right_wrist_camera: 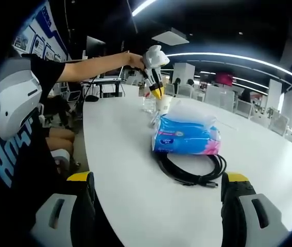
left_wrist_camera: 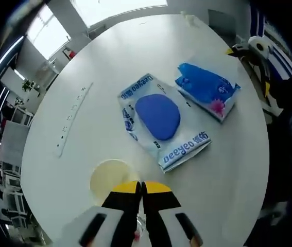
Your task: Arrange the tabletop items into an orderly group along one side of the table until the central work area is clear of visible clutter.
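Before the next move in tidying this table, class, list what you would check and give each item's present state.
1. Left tongs shut: ok, jaws together above a paper cup; whether they grip its rim, cannot tell.
2. Right tongs open and free: ok, jaws wide apart, nothing between them.
3. Black cable reachable by the right tongs: ok, it lies just ahead on the table.
4. Tissue pack off the cable: not ok, it rests against the coil.
5. Table middle cleared: not ok, a wipes pack lies there beside the tissue pack.

Bright window glare, ceiling strip lights, fisheye-warped edges
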`<state>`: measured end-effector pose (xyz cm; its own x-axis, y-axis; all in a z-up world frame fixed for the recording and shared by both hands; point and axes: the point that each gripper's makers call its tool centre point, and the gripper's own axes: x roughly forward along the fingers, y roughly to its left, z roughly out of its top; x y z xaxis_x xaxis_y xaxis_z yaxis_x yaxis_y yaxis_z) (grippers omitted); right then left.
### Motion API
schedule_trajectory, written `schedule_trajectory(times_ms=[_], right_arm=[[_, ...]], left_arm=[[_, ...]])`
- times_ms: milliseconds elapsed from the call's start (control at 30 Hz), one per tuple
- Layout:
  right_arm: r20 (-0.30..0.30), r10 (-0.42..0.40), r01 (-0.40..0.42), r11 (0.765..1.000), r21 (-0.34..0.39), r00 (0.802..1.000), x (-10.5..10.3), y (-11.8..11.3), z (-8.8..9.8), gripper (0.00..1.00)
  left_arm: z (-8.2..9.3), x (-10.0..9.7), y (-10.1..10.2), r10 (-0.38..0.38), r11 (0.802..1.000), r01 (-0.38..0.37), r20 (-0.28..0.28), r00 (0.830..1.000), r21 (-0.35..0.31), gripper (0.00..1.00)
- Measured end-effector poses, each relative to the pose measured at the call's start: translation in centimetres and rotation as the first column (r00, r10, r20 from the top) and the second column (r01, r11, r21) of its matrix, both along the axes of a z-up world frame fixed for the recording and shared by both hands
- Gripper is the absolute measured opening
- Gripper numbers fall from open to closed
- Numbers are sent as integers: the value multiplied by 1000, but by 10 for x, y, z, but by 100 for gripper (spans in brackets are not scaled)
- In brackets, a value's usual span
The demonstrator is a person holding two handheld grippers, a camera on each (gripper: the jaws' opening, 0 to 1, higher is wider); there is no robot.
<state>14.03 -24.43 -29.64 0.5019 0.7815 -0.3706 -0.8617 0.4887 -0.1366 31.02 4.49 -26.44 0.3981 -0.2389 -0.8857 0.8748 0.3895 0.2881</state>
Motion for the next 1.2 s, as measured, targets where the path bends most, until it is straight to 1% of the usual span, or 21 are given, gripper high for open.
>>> schedule_trajectory(times_ms=[133, 267, 367, 433, 500, 567, 667, 733, 800, 867, 1000, 1200], right_arm=[[-2, -1, 1, 1000, -4, 1000, 0, -1, -1, 100], [-2, -1, 1, 1000, -4, 1000, -1, 0, -1, 100], [-2, -1, 1, 1000, -7, 1000, 0, 0, -1, 100], [-2, -1, 1, 1000, -7, 1000, 0, 0, -1, 100], [-1, 0, 0, 1000, -6, 1000, -1, 0, -1, 100], [-2, -1, 1, 1000, -6, 1000, -1, -1, -1, 100], [-3, -3, 3, 1000, -6, 1000, 0, -1, -1, 100], [-4, -4, 4, 1000, -6, 1000, 0, -2, -1, 100], [-2, -3, 3, 1000, -6, 1000, 1, -2, 0, 100], [1, -3, 3, 1000, -2, 1000, 1, -2, 2, 100], [5, -5, 5, 1000, -2, 1000, 2, -1, 3, 100], [10, -9, 9, 1000, -1, 1000, 2, -1, 7, 100]], left_arm=[[-3, -3, -2, -5, 1000, 5, 3, 1000, 1, 0], [-2, -2, -3, -9, 1000, 9, 3, 1000, -3, 0], [-3, -4, -5, -16, 1000, 15, -8, 1000, -14, 1], [-4, -5, -4, -8, 1000, 8, -13, 1000, -17, 4], [-8, -8, -2, -19, 1000, 19, -17, 1000, 6, 7], [-8, -7, -2, -20, 1000, 21, -16, 1000, 7, 8], [-4, -7, -4, -27, 1000, 27, -11, 1000, -10, 12], [-1, -6, -3, -33, 999, 33, -1, 999, -5, 16], [1, -7, -3, -38, 999, 38, 5, 999, -1, 18], [5, -8, -4, -42, 999, 42, 10, 999, -11, 19], [12, -14, -7, -61, 998, 61, 23, 998, -25, 20], [20, -26, -16, -101, 992, 103, 25, 995, -71, 24]])
